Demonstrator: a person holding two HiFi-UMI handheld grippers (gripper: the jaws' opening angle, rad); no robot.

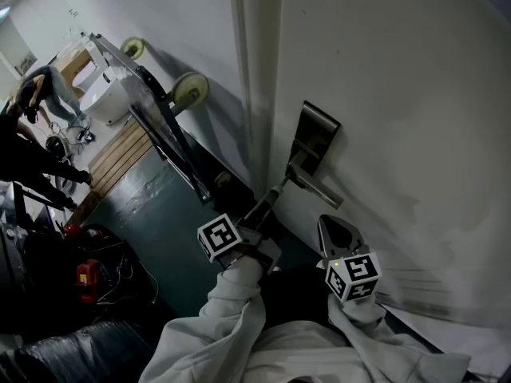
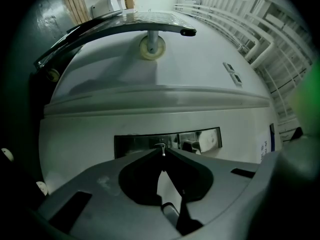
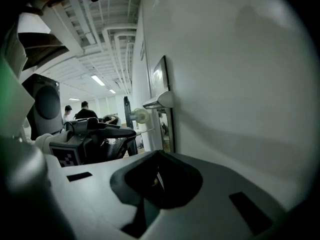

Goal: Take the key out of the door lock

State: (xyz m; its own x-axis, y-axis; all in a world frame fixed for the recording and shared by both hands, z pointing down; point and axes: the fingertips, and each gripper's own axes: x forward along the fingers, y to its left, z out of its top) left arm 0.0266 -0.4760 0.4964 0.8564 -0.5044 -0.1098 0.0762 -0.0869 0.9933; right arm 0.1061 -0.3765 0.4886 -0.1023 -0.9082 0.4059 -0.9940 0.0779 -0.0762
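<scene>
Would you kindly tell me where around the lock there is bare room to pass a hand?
The bare door right of the lock plate is free. Crowded at the key, held by the left tongs, and the handle.

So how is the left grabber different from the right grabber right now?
The left gripper reaches right up to the lock plate; the right gripper is held away from it, beside the door. The left gripper's jaws pinch the key; the right gripper's jaws hold nothing. Both have their jaws shut.
</scene>
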